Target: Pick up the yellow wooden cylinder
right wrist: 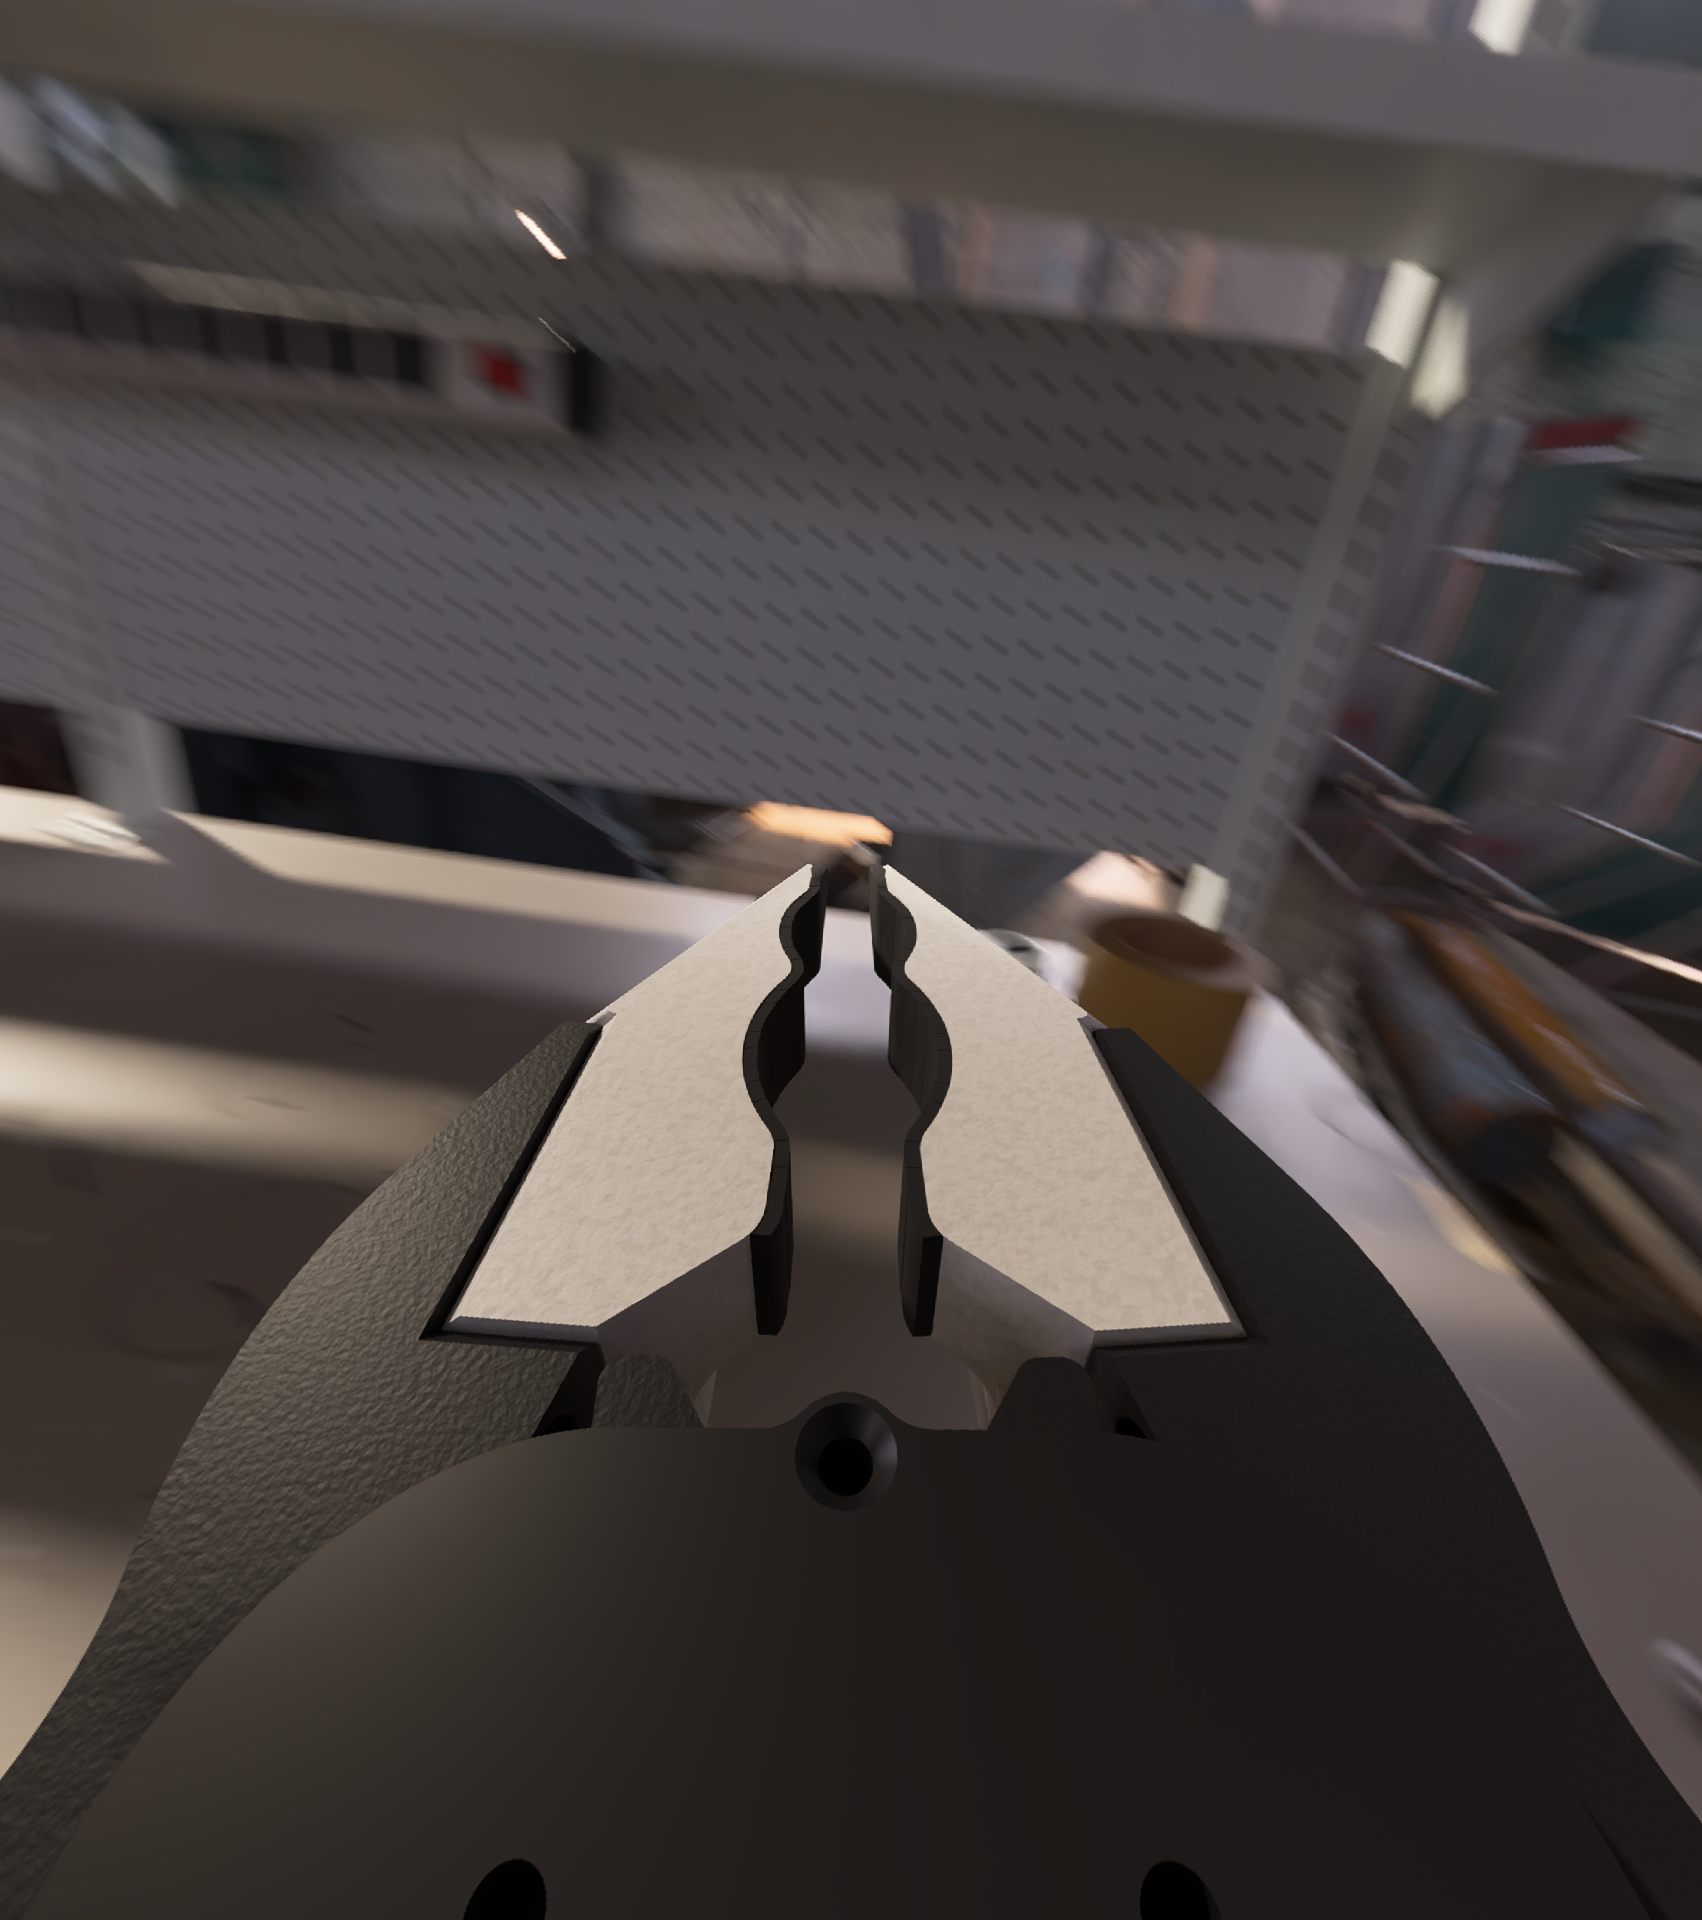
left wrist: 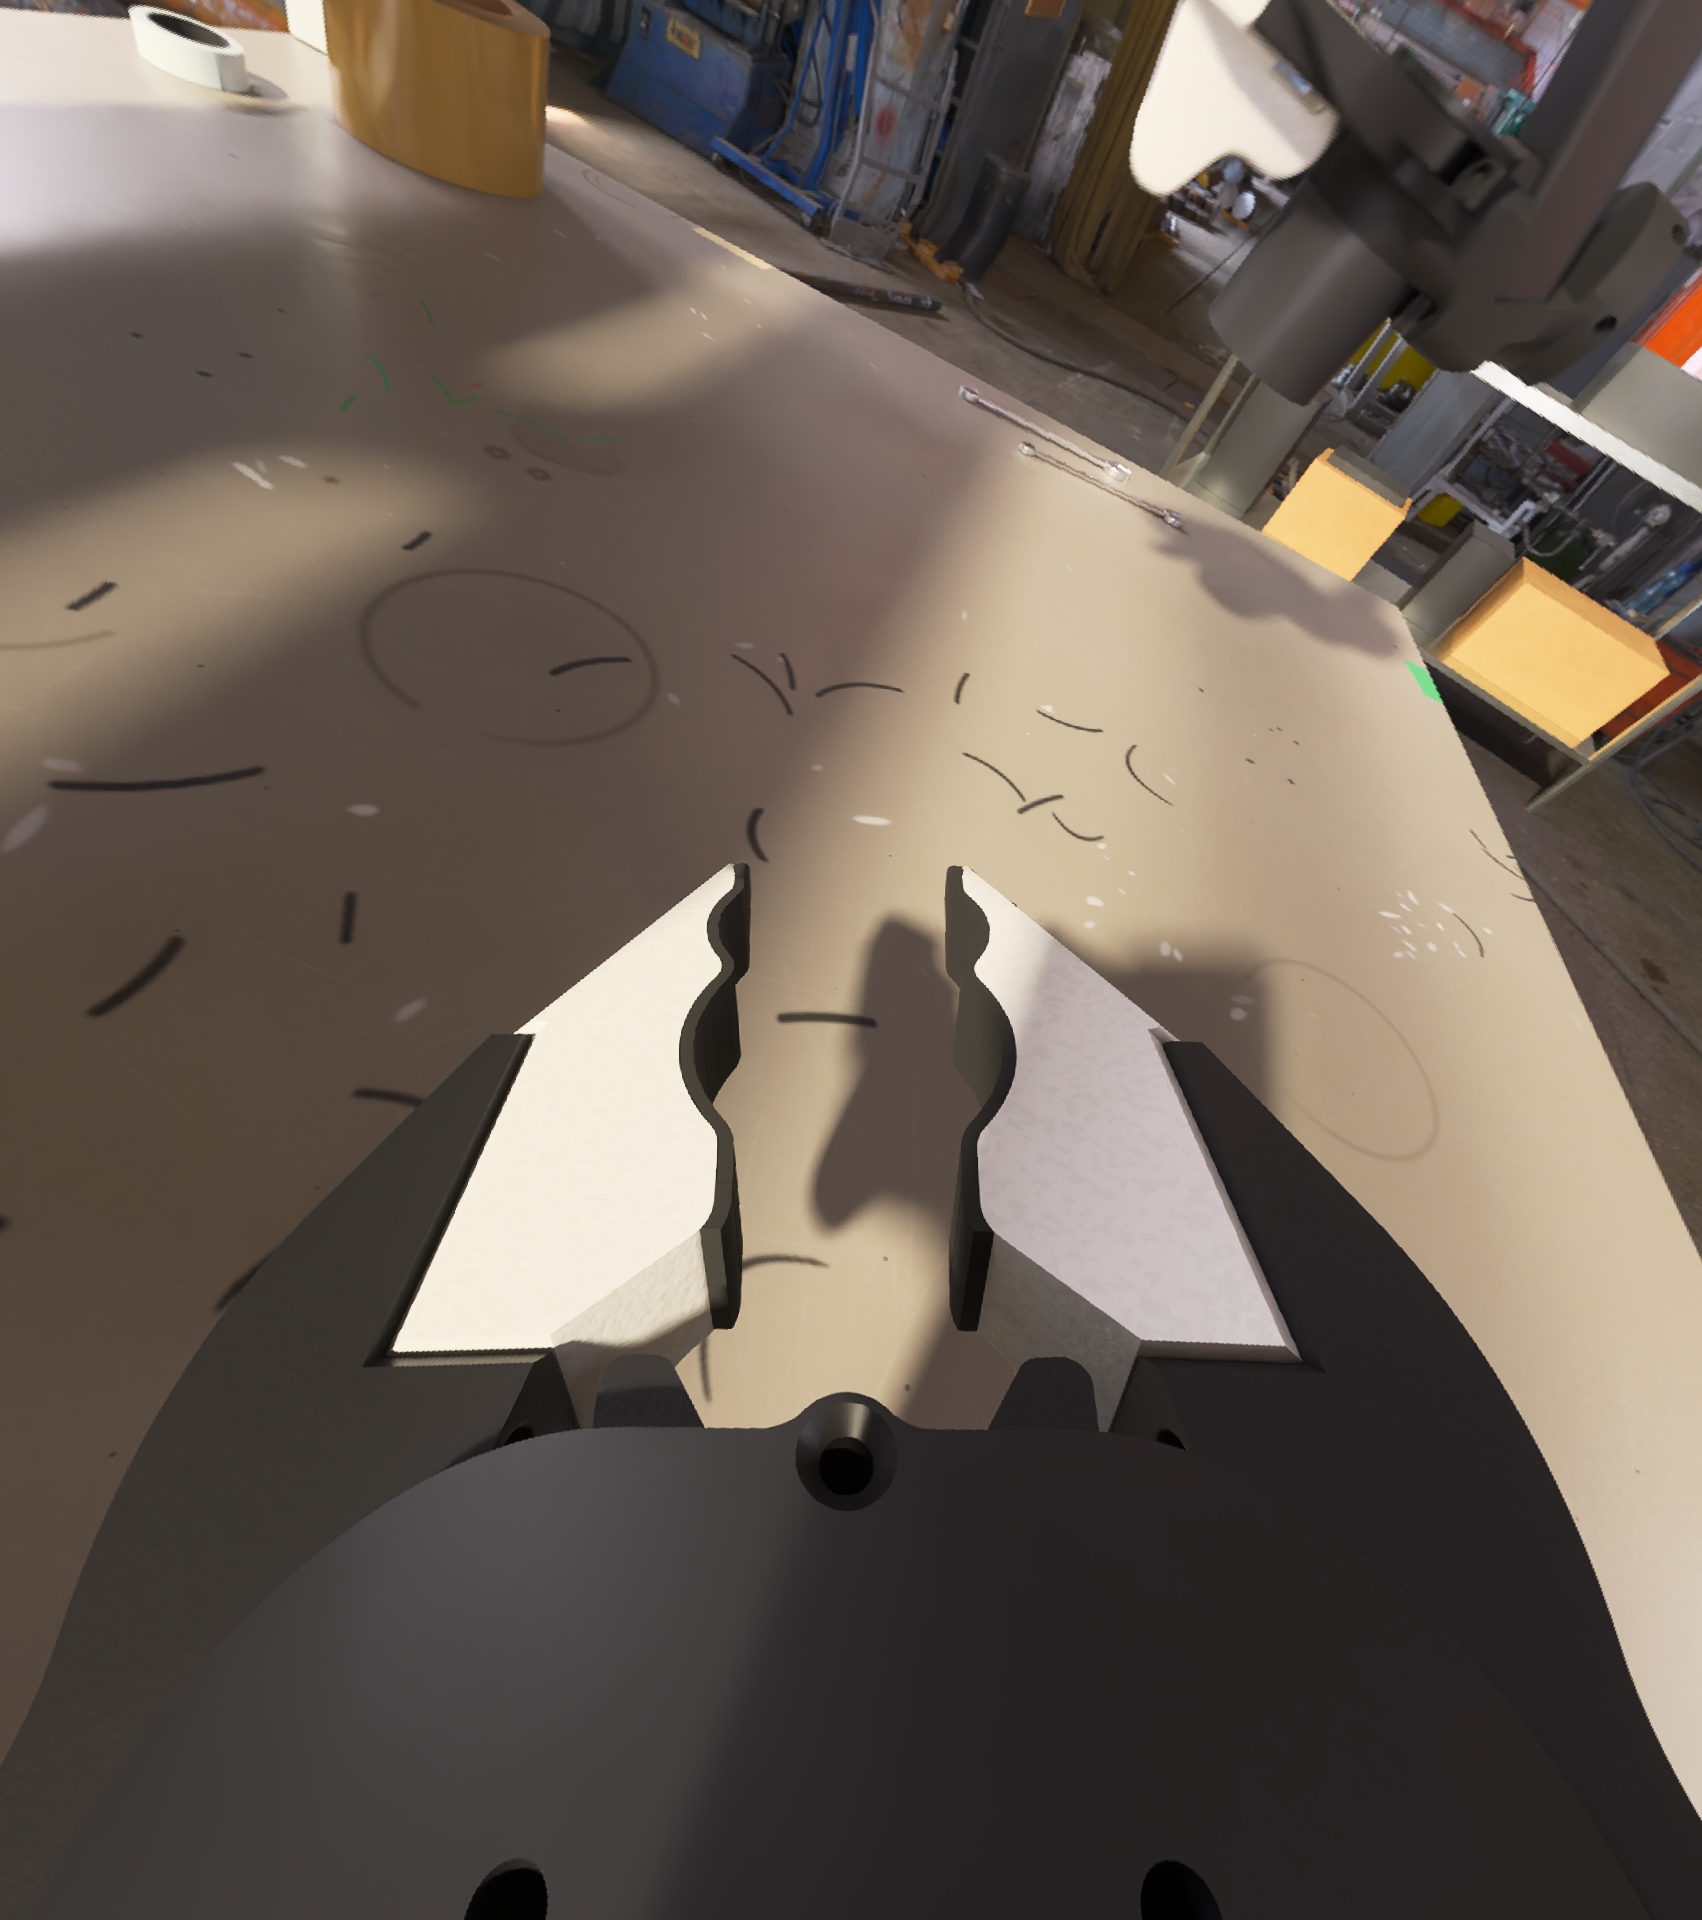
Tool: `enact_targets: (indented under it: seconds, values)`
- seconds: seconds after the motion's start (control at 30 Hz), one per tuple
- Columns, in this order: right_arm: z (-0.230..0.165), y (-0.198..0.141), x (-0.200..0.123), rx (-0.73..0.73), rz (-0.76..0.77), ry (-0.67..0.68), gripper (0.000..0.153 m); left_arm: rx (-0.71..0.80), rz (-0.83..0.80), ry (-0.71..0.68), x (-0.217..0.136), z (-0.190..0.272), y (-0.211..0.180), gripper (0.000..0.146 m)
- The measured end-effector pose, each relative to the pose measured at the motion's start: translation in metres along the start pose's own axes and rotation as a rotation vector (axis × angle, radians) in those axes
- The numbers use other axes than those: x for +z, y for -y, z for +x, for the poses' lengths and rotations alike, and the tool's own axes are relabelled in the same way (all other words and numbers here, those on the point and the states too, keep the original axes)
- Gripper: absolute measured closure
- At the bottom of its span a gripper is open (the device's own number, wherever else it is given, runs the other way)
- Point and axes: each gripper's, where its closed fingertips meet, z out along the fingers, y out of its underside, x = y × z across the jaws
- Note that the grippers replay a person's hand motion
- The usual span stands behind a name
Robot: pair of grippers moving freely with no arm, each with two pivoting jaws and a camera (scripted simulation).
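Note:
The yellow wooden cylinder [left wrist: 442, 94] stands upright on the pale table [left wrist: 618, 520], at the far upper left of the left wrist view. Its top has a brown hollow. My left gripper [left wrist: 847, 878] is open and empty, low over the table and well short of the cylinder. My right gripper [right wrist: 847, 878] is empty, with its jaws apart by a narrow gap. The right wrist view is motion-blurred; there the cylinder [right wrist: 1164, 997] sits just right of the fingertips and farther off. The right gripper also shows in the left wrist view [left wrist: 1231, 125], raised at the upper right.
A white tape roll [left wrist: 187, 42] lies left of the cylinder. Two wrenches [left wrist: 1075, 457] lie near the table's far right edge. Shelves with cardboard boxes [left wrist: 1543, 655] stand beyond that edge. A white pegboard [right wrist: 722, 540] rises behind the table.

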Motion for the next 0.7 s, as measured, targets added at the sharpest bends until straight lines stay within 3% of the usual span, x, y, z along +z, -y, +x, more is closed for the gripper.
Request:
enact_targets:
  seconds: [0.13,0.3,0.43,0.53,0.6,0.7]
  values:
    - [-0.1,0.033,0.0,0.183,0.162,0.323,0.15,0.022,0.041,0.044,-0.007,-0.009,0.009,0.11]
    - [-0.197,0.028,-0.006,0.307,0.081,0.653,0.148,0.134,0.162,0.205,-0.055,-0.031,0.053,0.115]
    - [-0.218,0.02,-0.01,0.297,0.054,0.719,0.148,0.291,0.068,0.6,-0.17,-0.078,0.101,0.122]
    - [-0.221,0.003,-0.003,0.325,-0.014,0.726,0.147,0.252,0.021,0.845,-0.27,-0.108,0.12,0.121]
    - [-0.226,-0.012,0.001,0.372,-0.089,0.76,0.145,0.144,-0.104,0.979,-0.328,-0.14,0.108,0.118]
    - [-0.236,-0.029,0.003,0.451,-0.179,0.82,0.141,-0.05,-0.482,1.159,-0.403,-0.205,0.042,0.114]
